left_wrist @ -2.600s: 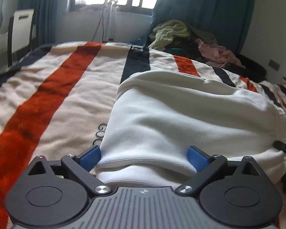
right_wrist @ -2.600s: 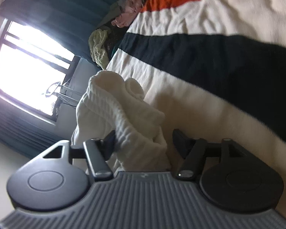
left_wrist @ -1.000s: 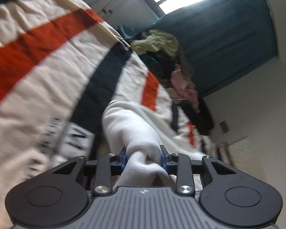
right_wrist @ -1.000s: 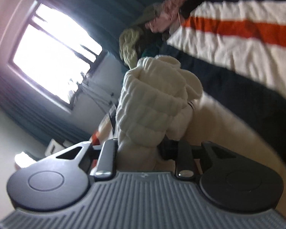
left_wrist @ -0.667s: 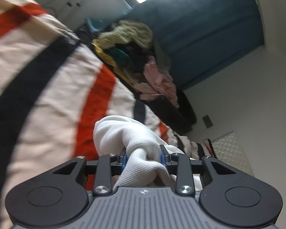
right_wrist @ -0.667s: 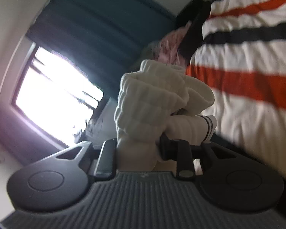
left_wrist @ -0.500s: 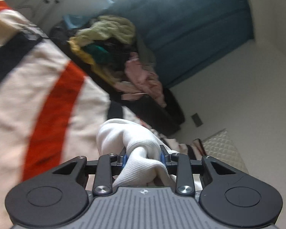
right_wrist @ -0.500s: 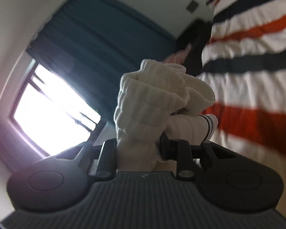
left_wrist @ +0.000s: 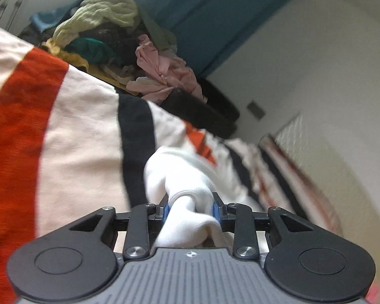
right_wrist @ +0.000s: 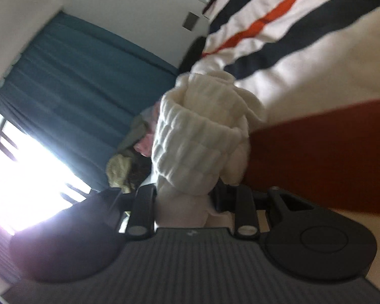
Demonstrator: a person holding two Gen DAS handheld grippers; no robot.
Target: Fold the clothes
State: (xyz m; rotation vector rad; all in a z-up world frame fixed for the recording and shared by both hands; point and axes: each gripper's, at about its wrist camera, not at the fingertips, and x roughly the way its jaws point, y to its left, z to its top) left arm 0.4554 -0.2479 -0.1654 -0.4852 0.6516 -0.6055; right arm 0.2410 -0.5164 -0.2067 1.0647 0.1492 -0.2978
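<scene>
Swinging across the striped bedspread (left_wrist: pixel 83 136), both of my views have changed: a second ago the left one looked along the stripes toward the window, and now it faces the pile of unfolded clothes (left_wrist: pixel 109 43) by the teal curtain (left_wrist: pixel 215 12) and the white wall beyond. The white garment (left_wrist: pixel 187 177) has come along, bunched and lifted off the bed rather than lying flat as it did earlier. My left gripper (left_wrist: pixel 190 206) stays clamped on one gathered edge, blue pads pressing the cloth; my right gripper (right_wrist: pixel 187 197) stays clamped on a thick ribbed roll of it. I judge the garment is being carried sideways to be laid down for its next fold.
</scene>
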